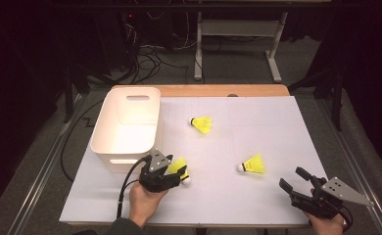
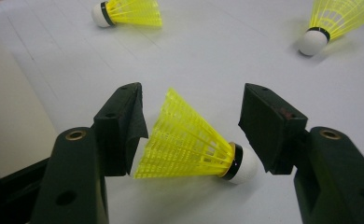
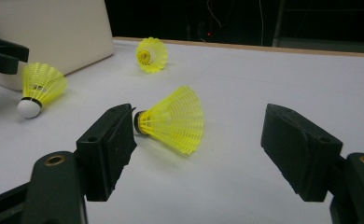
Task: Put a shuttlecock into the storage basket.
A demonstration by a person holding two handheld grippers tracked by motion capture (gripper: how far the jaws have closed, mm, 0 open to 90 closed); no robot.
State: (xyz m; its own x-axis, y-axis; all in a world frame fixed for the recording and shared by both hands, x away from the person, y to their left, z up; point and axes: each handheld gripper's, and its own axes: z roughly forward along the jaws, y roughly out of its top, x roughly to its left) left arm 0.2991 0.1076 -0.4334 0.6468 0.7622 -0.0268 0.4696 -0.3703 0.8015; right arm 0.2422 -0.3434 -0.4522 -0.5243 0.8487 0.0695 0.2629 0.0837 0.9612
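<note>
Two black jaws of the right gripper [image 3: 196,149] stand wide apart above the white table surface [image 3: 264,93]. Just past them lies a yellow mesh-skirted plastic shuttlecock [image 3: 175,119] on its side, skirt flaring right. At far left another yellow shuttlecock with a white cork nose [image 3: 38,88] tilts nose-down beside the cream plastic bin [image 3: 54,28]. Farther back, a third yellow shuttlecock [image 3: 151,54] faces us, open skirt showing.

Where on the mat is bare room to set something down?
The far right of the white mat, beyond the two loose yellow shuttlecocks, is bare. The near left is crowded: white plastic bin, left gripper around a third shuttlecock.
</note>
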